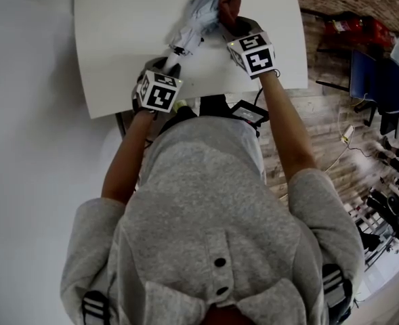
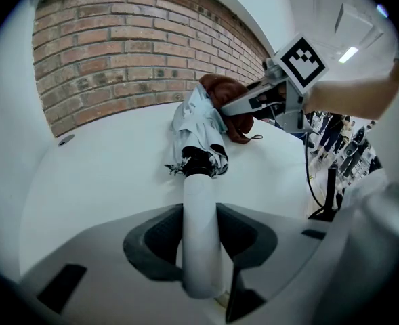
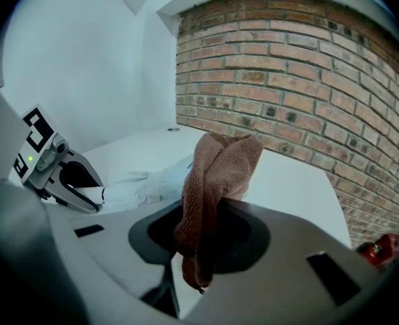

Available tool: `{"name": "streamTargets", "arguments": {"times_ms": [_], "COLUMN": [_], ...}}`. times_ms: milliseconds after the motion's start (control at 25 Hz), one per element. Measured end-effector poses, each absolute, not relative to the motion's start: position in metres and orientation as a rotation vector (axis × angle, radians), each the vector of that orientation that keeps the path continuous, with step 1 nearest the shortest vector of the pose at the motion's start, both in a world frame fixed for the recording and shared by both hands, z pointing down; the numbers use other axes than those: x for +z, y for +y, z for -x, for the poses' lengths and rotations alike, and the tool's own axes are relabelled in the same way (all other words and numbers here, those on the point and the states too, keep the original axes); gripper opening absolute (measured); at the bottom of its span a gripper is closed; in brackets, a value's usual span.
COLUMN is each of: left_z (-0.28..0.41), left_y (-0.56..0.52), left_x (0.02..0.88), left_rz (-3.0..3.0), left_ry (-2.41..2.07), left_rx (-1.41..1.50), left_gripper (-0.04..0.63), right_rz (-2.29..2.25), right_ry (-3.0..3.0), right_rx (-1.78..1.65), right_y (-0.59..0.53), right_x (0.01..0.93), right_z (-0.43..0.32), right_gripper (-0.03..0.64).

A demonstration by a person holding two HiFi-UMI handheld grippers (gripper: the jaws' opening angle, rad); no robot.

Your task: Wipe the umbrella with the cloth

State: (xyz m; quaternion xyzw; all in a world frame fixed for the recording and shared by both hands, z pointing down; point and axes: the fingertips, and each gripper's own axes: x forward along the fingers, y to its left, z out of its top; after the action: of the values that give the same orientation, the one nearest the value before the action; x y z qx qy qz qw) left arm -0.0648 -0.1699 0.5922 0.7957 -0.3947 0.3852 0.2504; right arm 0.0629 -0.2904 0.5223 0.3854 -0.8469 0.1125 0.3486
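Observation:
A folded pale-blue umbrella (image 1: 198, 17) lies slantwise on the white table (image 1: 118, 39). Its white handle (image 2: 200, 229) sits between the jaws of my left gripper (image 1: 166, 66), which is shut on it. My right gripper (image 1: 234, 24) is shut on a brown cloth (image 3: 213, 181), and the cloth (image 1: 229, 5) rests against the umbrella's canopy (image 2: 200, 124) at its far end. In the right gripper view the umbrella (image 3: 145, 185) lies just left of the cloth, with the left gripper (image 3: 64, 178) beyond it.
A red-brick wall (image 2: 138, 53) stands behind the table. A small grey disc (image 2: 66, 140) lies at the table's far left. Right of the table are wooden flooring, cables and a blue chair (image 1: 379, 87). The person's grey hooded top (image 1: 213, 235) fills the lower head view.

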Motion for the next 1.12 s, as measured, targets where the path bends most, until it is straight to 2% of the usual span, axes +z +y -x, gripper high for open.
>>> {"name": "streamTargets", "arguments": {"times_ms": [1120], "left_z": [0.064], "left_y": [-0.171], "left_x": [0.592], "left_rz": [-2.174], "left_ry": [-1.081], "left_rx": [1.04], "left_gripper": [0.155], "right_rz": [-0.912], "right_ry": [-2.215], "right_rx": [0.305], "right_y": [-0.263], "right_x": [0.533], "right_z": [-0.031], "right_gripper": [0.1]}}
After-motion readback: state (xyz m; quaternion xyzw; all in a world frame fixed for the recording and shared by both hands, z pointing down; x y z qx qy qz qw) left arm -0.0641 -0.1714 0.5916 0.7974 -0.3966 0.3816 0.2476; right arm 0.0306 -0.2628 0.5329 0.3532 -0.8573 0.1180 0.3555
